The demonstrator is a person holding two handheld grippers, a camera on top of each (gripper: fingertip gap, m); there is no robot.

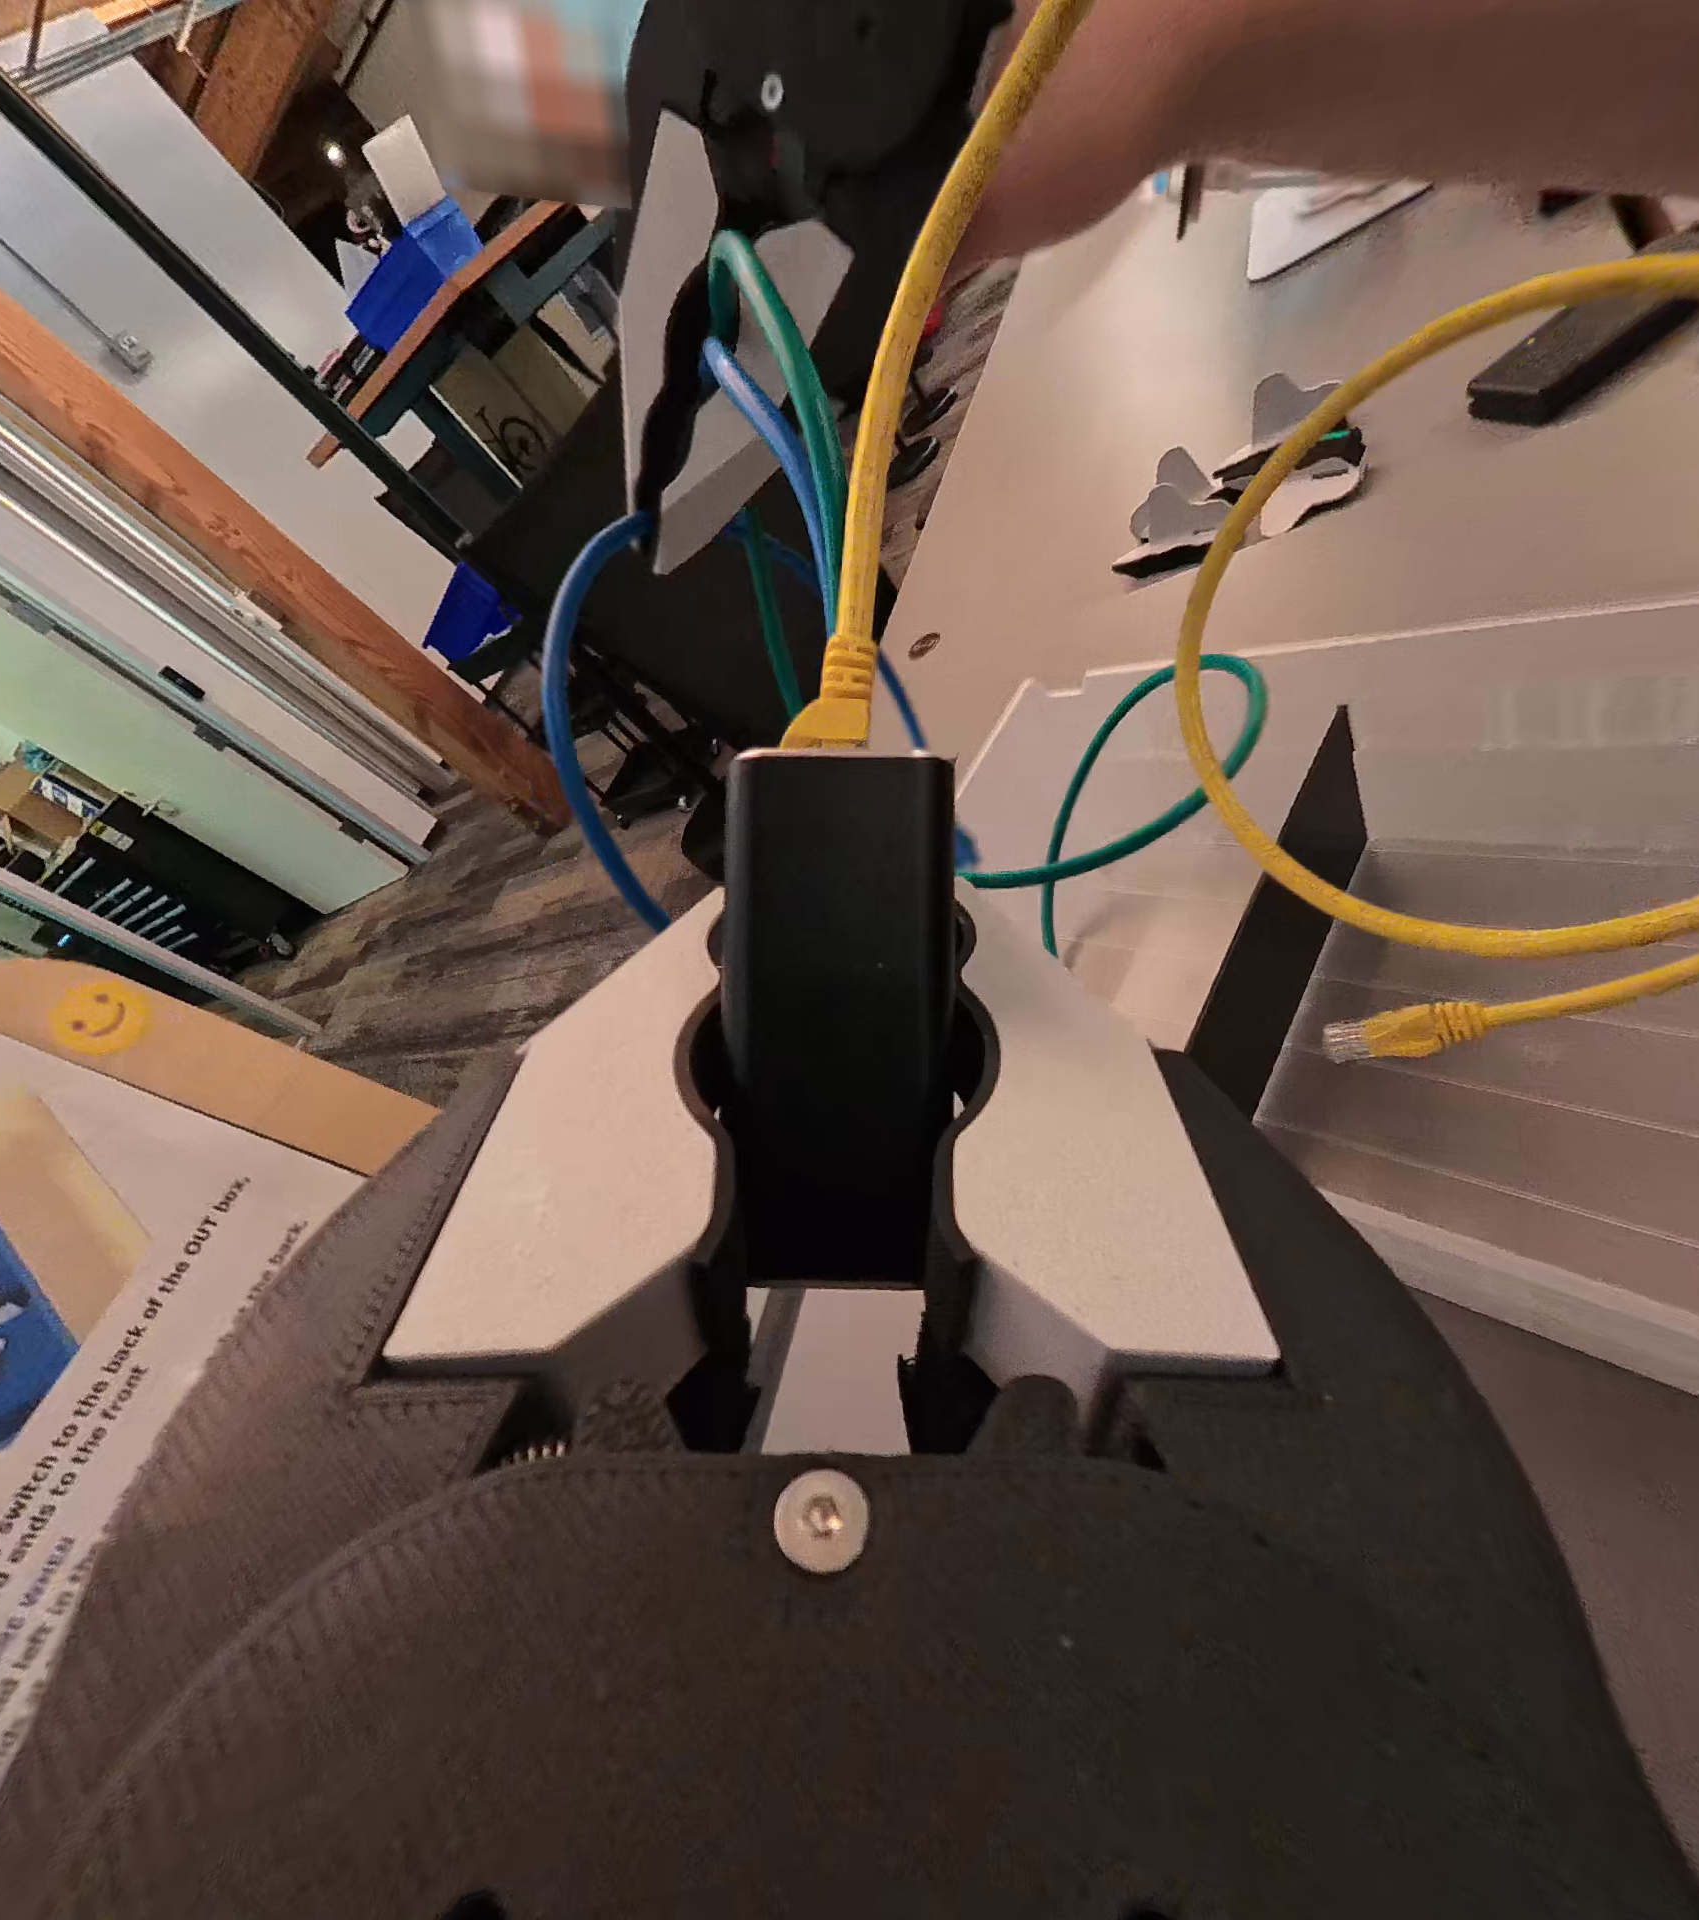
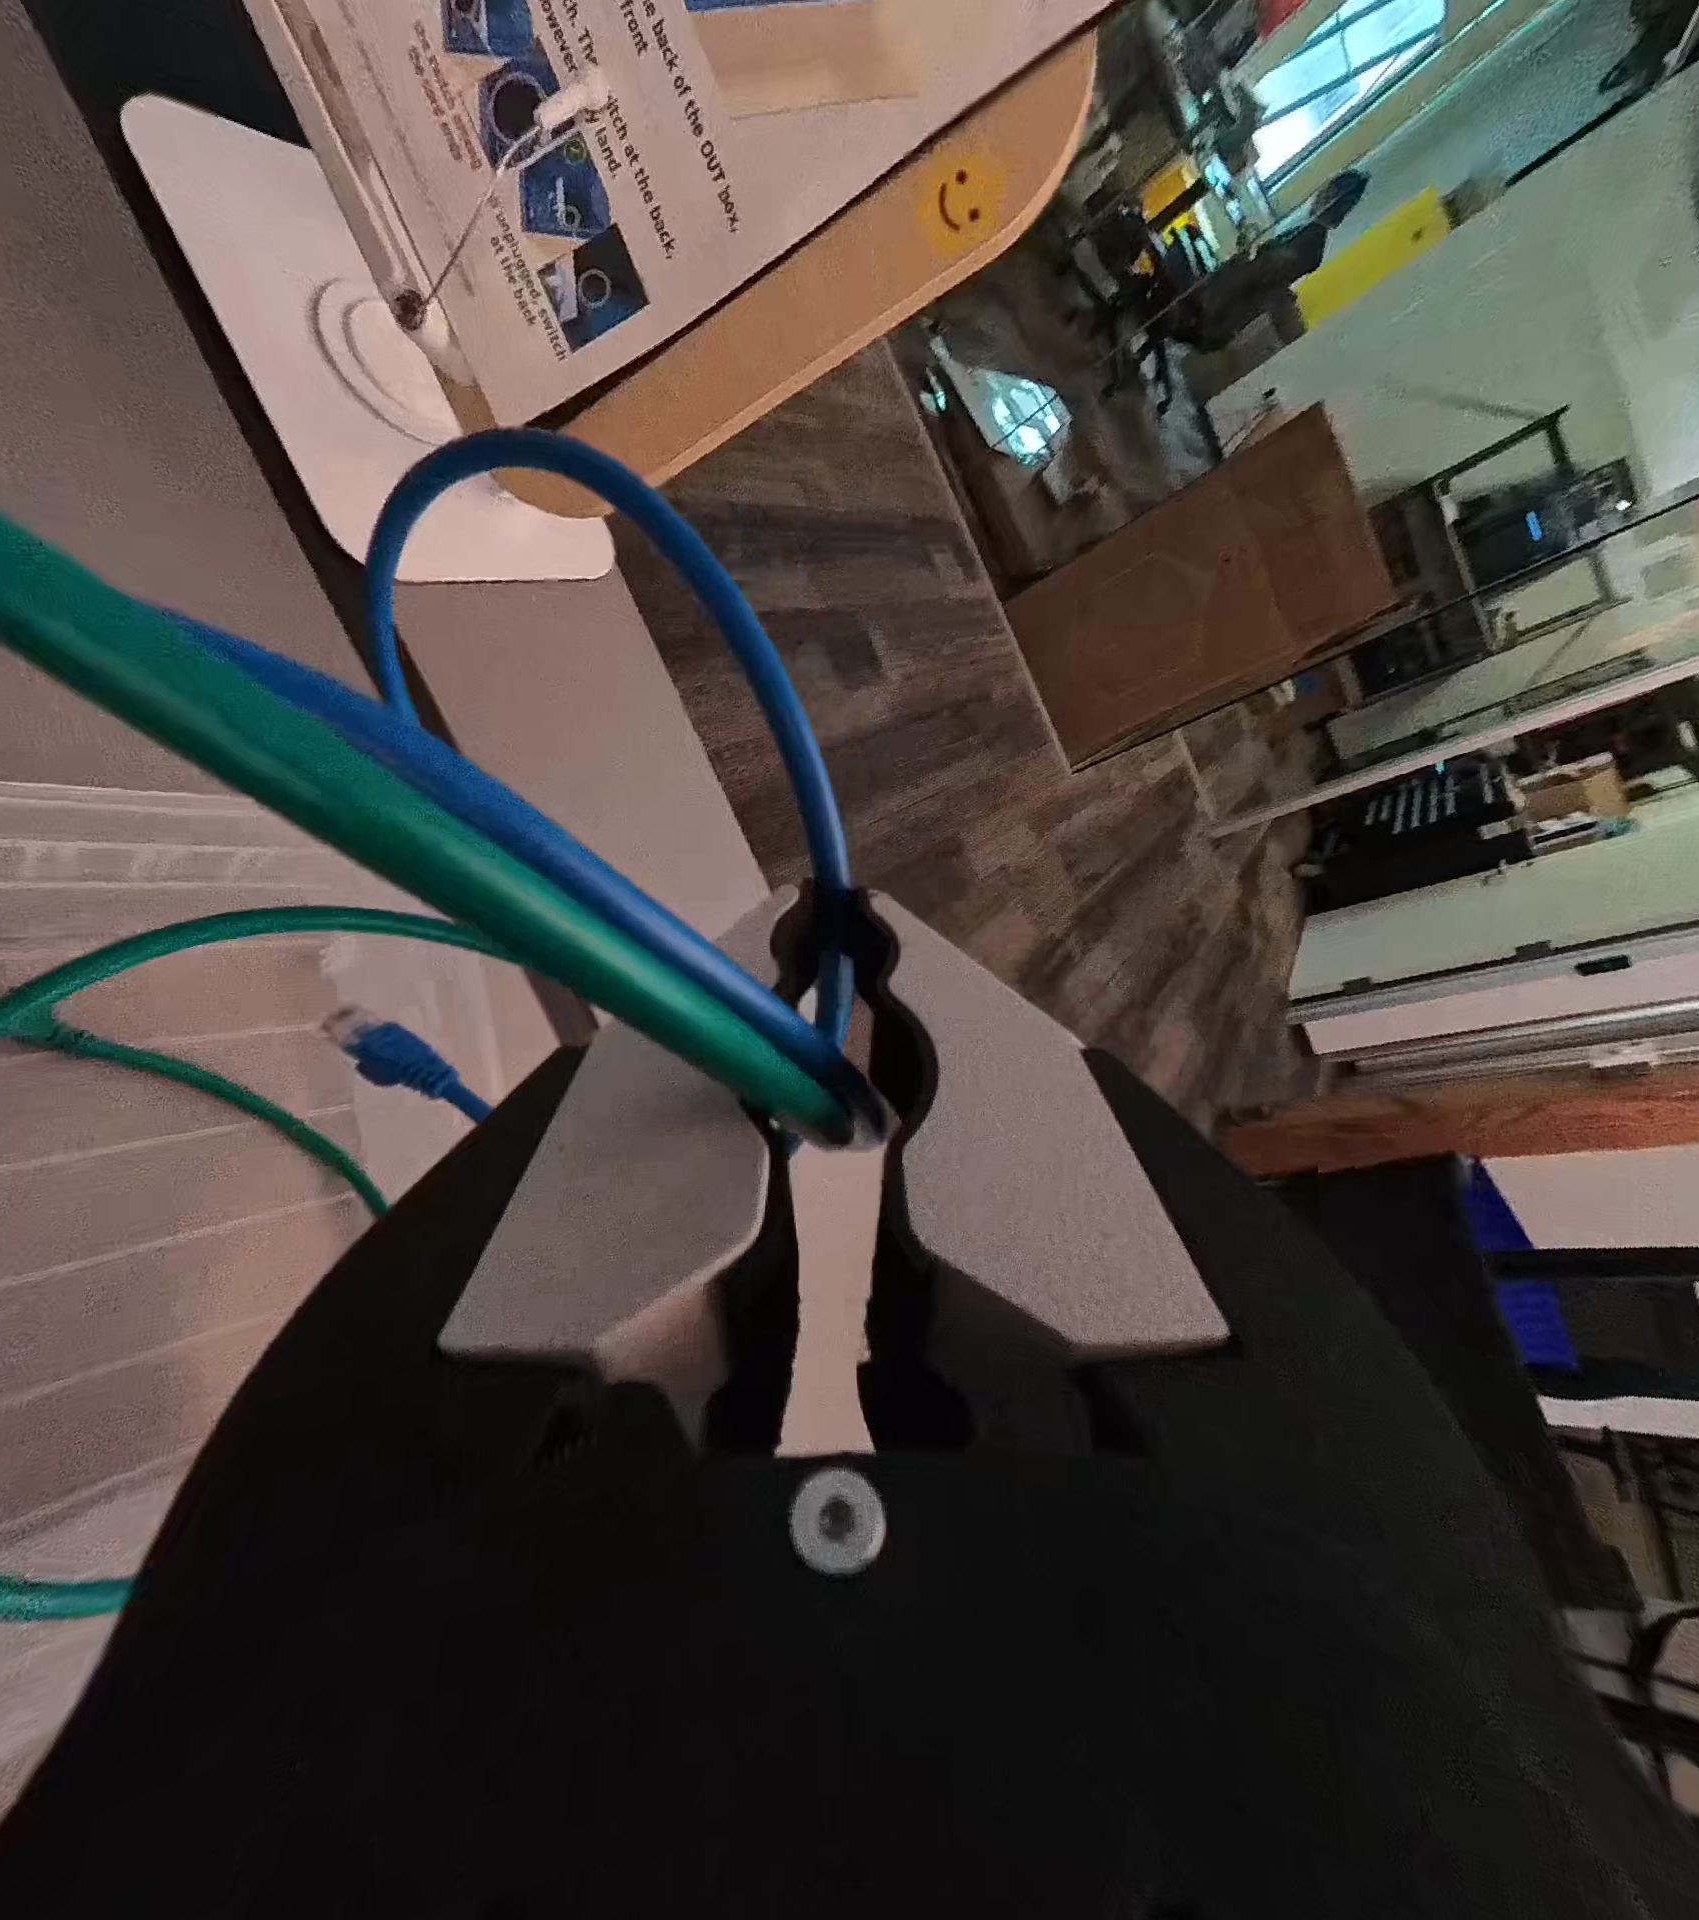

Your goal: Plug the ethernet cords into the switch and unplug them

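Observation:
My left gripper point(image 1: 840, 925) is shut on the black switch point(image 1: 840, 1039), which stands out forward between the fingers. A yellow cord point(image 1: 912, 343) is plugged into the switch's far end by its yellow plug point(image 1: 829, 707). The cord's other plug point(image 1: 1385, 1034) hangs free at the right. My right gripper point(image 2: 837, 914) is shut on a blue cord point(image 2: 616, 883) and a green cord point(image 2: 305, 769) together. A free blue plug point(image 2: 388, 1049) hangs to its left. The right gripper also shows in the left wrist view point(image 1: 679, 509), beyond the switch, with both cords in it.
A clear plastic bin point(image 1: 1499, 1091) lies to the right on the pale table point(image 1: 1084, 436). A printed instruction sheet point(image 1: 45, 1351) sits on a board at the left. A black device point(image 1: 1593, 353) and grey foam pieces point(image 1: 1240, 468) lie farther back. A person's arm point(image 1: 1344, 94) crosses the top. Left tips to right tips: about 15 centimeters.

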